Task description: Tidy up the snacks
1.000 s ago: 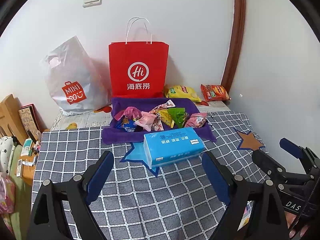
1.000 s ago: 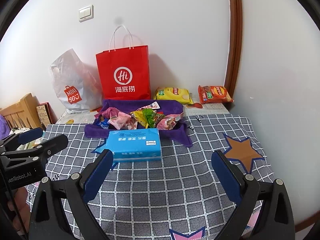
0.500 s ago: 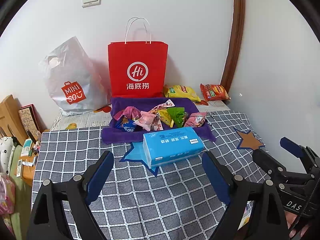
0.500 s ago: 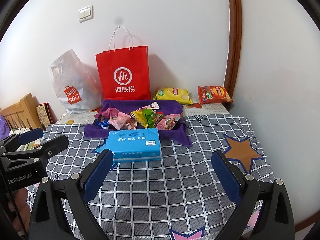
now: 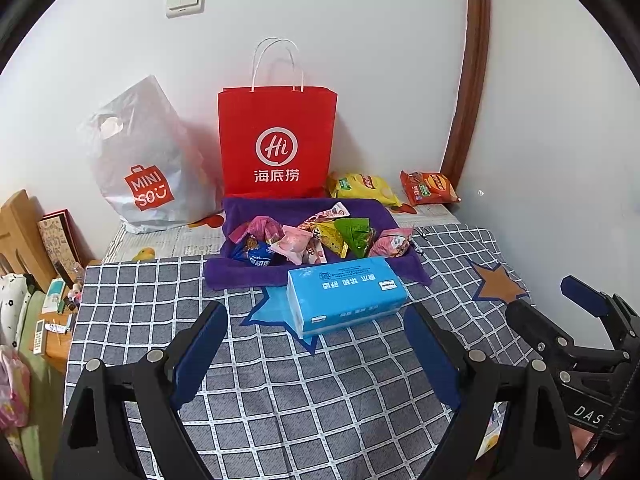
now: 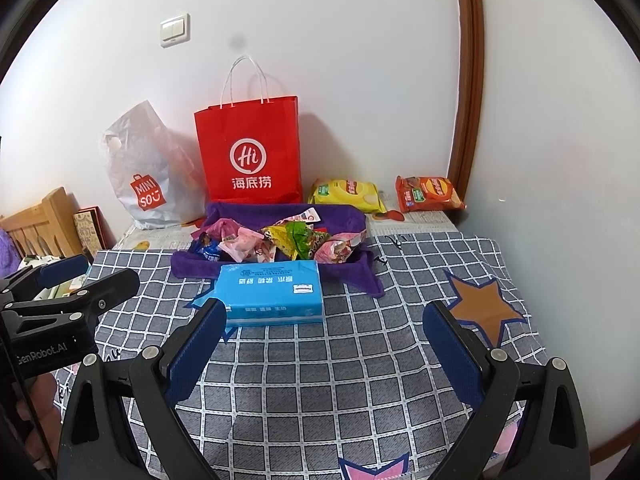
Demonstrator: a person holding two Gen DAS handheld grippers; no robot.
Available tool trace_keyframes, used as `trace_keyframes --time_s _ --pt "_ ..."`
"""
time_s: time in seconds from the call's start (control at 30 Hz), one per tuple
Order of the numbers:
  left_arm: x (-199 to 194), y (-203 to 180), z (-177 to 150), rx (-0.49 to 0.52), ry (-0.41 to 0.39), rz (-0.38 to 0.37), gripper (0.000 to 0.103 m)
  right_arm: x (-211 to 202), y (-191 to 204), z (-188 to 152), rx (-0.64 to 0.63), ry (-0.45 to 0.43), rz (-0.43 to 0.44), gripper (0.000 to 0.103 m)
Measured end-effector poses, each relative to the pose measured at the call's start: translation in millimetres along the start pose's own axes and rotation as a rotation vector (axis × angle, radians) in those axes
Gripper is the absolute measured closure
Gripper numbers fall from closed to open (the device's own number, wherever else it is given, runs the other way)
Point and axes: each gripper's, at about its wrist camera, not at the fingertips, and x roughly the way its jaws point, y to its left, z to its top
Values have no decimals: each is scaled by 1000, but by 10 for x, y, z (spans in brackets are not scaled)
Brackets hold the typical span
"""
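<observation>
Left gripper [image 5: 316, 344] mine, right gripper [image 6: 324, 344] too: both spread, empty. Risk: tissue pack [image 6: 272, 294] at 12 o'clock blocks snack pile [image 6: 280, 242]; reaching over may snag purple towel [image 6: 360, 276].

left tool [image 5: 316, 344]: jaws wide, empty | right tool [image 6: 324, 340]: jaws wide, empty

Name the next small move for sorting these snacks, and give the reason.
Probably advance the right gripper over the blue tissue pack toward the snack pile on the purple cloth. Both grippers are open, empty, short of the pile; the pack lies between.
</observation>
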Motion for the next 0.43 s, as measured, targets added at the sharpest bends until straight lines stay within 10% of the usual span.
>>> trace_keyframes --time_s 0.43 --pt "20 40 -8 1 3 5 14 23 29 0 -10 -7 3 5"
